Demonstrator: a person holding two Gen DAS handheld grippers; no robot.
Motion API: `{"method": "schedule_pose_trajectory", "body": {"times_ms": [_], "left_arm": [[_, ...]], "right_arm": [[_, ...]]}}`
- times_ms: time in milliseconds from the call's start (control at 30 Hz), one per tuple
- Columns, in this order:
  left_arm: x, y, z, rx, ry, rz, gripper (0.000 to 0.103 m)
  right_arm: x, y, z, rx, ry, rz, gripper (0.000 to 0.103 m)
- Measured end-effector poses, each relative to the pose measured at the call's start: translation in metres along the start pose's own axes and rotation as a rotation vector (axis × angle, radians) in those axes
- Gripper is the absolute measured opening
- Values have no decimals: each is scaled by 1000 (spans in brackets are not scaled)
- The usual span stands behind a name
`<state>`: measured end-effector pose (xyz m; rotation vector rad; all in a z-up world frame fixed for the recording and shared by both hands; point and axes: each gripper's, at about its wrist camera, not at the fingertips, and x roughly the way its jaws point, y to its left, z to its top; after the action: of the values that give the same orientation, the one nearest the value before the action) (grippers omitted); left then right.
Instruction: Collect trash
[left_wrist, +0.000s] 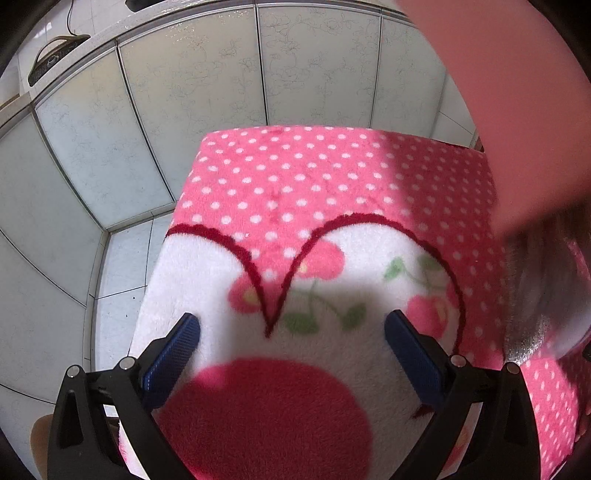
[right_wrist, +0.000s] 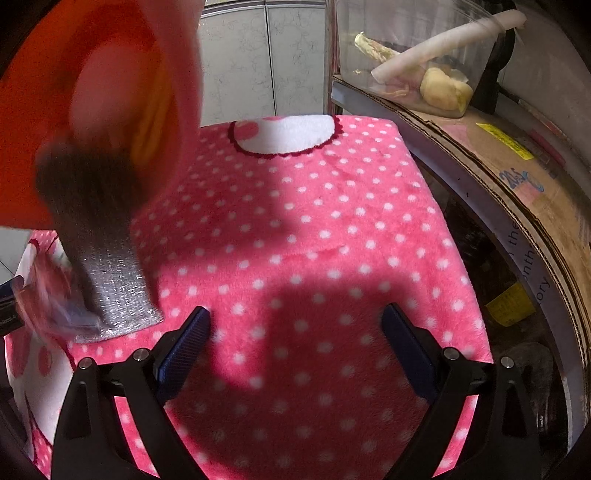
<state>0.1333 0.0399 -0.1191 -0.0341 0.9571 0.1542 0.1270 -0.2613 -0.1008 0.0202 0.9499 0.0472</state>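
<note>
Nearest to me, the left hand-held gripper (left_wrist: 291, 328) is hovering with its blue-padded fingers spread wide and nothing between them, poised over the fluffy pink polka-dot blanket with white heart and cherry pattern (left_wrist: 314, 192) that is covering the counter. The right hand-held gripper (right_wrist: 295, 325) is hanging the same way, jaws wide apart and empty, above the dotted part of that cover; both seem to be waiting for something to pick up. Just beyond and to the left of the right gripper, a silvery embossed foil wrapper (right_wrist: 114, 284) is touching the blanket with its lower edge, and a crumpled clear plastic scrap with red print (right_wrist: 48, 291) is lying against it; this looks like the trash to collect. A blurred orange-red shape (right_wrist: 92, 110) is looming over the foil, too smeared by motion for me to say what it is or whether it is holding the wrapper. Farther right, a clear plastic bin with food scraps and a white tube (right_wrist: 424, 70) is sitting on a flattened brown cardboard sheet (right_wrist: 517, 173), likely the drop-off. Behind everything, pale frosted cabinet panels (left_wrist: 184, 110) are closing off the view.
</note>
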Motion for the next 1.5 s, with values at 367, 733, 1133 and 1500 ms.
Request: {"method": "schedule_pose_trajectory", "body": {"times_ms": [367,733,1133,1500], "left_arm": [[0,0,0,0,0,0,98],[0,0,0,0,0,1,98],[0,0,0,-1,-1,1,98],[0,0,0,-1,-1,1,98]], "right_arm": [[-1,-1,0,4,-2,5,95],[-1,-1,0,3,-1,5,95],[-1,-1,0,4,0,5,95],[-4,-8,0,49,-15,26,95]]}}
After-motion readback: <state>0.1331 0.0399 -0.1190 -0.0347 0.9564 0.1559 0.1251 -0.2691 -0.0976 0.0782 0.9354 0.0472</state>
